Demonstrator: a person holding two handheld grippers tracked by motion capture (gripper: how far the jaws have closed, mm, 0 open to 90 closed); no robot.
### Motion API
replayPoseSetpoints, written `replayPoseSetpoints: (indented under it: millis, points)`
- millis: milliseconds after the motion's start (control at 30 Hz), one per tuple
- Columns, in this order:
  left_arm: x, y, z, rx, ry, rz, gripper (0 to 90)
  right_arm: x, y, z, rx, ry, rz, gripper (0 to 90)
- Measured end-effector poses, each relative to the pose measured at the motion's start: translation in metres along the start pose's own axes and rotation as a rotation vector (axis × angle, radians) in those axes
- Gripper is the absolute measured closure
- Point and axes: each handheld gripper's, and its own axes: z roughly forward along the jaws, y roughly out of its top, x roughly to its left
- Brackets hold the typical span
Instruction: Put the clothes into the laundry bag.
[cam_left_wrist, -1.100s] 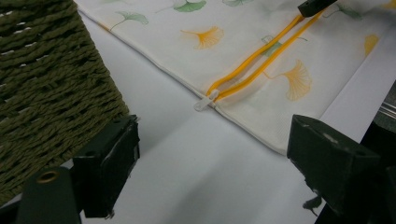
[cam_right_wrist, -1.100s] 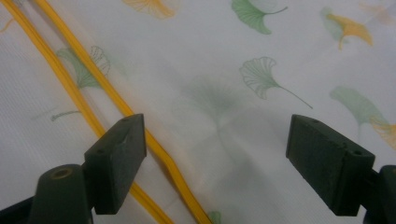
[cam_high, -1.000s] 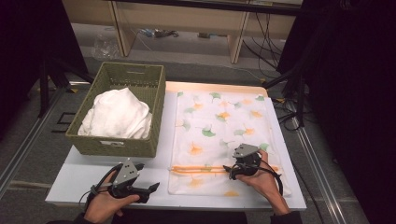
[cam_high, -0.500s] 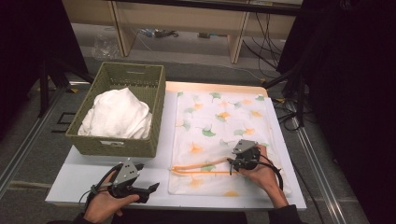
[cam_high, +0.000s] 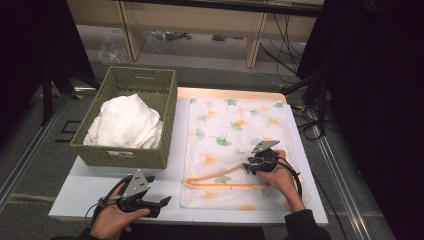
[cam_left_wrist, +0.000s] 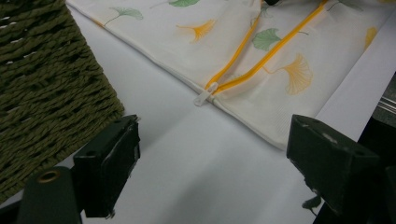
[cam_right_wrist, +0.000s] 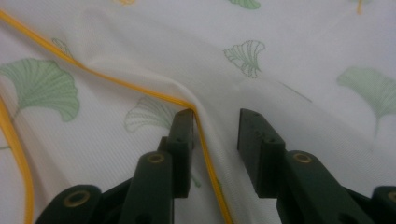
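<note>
My right gripper (cam_high: 248, 167), jaws just closing, straddles the orange-zipped ginkgo-print mesh bag's (cam_high: 235, 127) raised edge; left gripper (cam_high: 162, 202) gapes empty; woven olive basket (cam_high: 150, 82) holds white cloth (cam_high: 125, 122)

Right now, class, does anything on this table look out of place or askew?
Yes. The pillowcase lies flat, but its orange zipper gapes open near the front edge, with the upper edge bowed up into a ridge between the right tongs, which have just been closing. The towel is bunched in the basket.
</note>
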Motion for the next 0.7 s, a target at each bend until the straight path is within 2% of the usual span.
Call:
replayPoseSetpoints:
  millis: [33, 67, 100, 133, 167, 200, 233, 300, 333, 400, 433, 467, 533, 567, 600, 633, 667, 700]
  points:
    - [0.0, 0.0, 0.0, 0.0, 0.0, 0.0, 17.0, -0.002, -0.001, 0.001, -0.007, 0.016, 0.031, 67.8]
    - [0.0, 0.001, -0.001, -0.002, 0.006, -0.004, 17.0, -0.006, -0.001, 0.0, -0.008, 0.033, 0.036, 68.8]
    - [0.0, 0.002, 0.0, -0.005, 0.004, 0.002, 17.2, -0.005, -0.002, -0.001, -0.001, 0.039, 0.081, 72.0]
    - [0.001, 0.002, -0.002, 0.012, 0.004, 0.02, 17.2, -0.007, -0.003, 0.0, -0.014, 0.033, 0.079, 76.3]
    - [0.001, 0.002, -0.002, 0.015, 0.004, 0.02, 17.2, -0.008, -0.002, 0.001, -0.014, 0.035, 0.068, 81.8]
    - [0.001, 0.002, -0.002, 0.015, 0.004, 0.02, 17.3, -0.008, -0.002, 0.001, -0.014, 0.035, 0.068, 81.8]
    - [0.001, 0.004, -0.002, 0.004, 0.001, 0.022, 17.4, -0.007, 0.0, 0.002, -0.015, 0.036, 0.02, 89.2]
    - [0.001, 0.005, -0.003, -0.005, 0.005, 0.012, 17.6, -0.006, 0.001, 0.002, -0.007, 0.034, 0.013, 89.6]
    - [0.002, 0.007, -0.002, -0.018, -0.001, 0.005, 18.0, 0.002, 0.005, 0.0, 0.036, 0.006, 0.019, 89.9]
    - [0.003, 0.008, -0.003, -0.011, 0.007, 0.016, 18.0, 0.003, 0.006, 0.001, 0.033, -0.005, 0.003, 89.9]
    - [0.004, 0.009, -0.003, -0.01, 0.001, -0.003, 18.0, 0.005, 0.007, 0.001, 0.032, -0.026, -0.03, 89.9]
    - [0.005, 0.012, -0.003, -0.02, 0.001, -0.02, 18.1, 0.005, 0.008, -0.001, 0.023, -0.053, -0.098, 90.0]
    - [0.007, 0.015, -0.004, -0.014, -0.001, -0.015, 18.5, 0.008, 0.012, -0.007, 0.01, -0.07, -0.097, 90.0]
    - [0.008, 0.019, -0.006, -0.029, 0.003, -0.024, 18.5, 0.008, 0.012, -0.007, 0.01, -0.07, -0.097, 90.0]
    - [0.012, 0.028, -0.015, -0.049, 0.028, -0.024, 19.6, 0.008, 0.016, -0.011, -0.025, -0.1, -0.153, 90.0]
    - [0.016, 0.034, -0.021, -0.065, 0.048, -0.036, 19.5, 0.009, 0.018, -0.013, -0.034, -0.117, -0.161, 90.0]
    - [0.016, 0.034, -0.021, -0.065, 0.048, -0.036, 19.4, 0.009, 0.018, -0.013, -0.034, -0.117, -0.161, 90.0]
    - [0.026, 0.047, -0.031, -0.093, 0.079, -0.048, 19.5, 0.01, 0.02, -0.016, -0.033, -0.116, -0.172, 90.0]
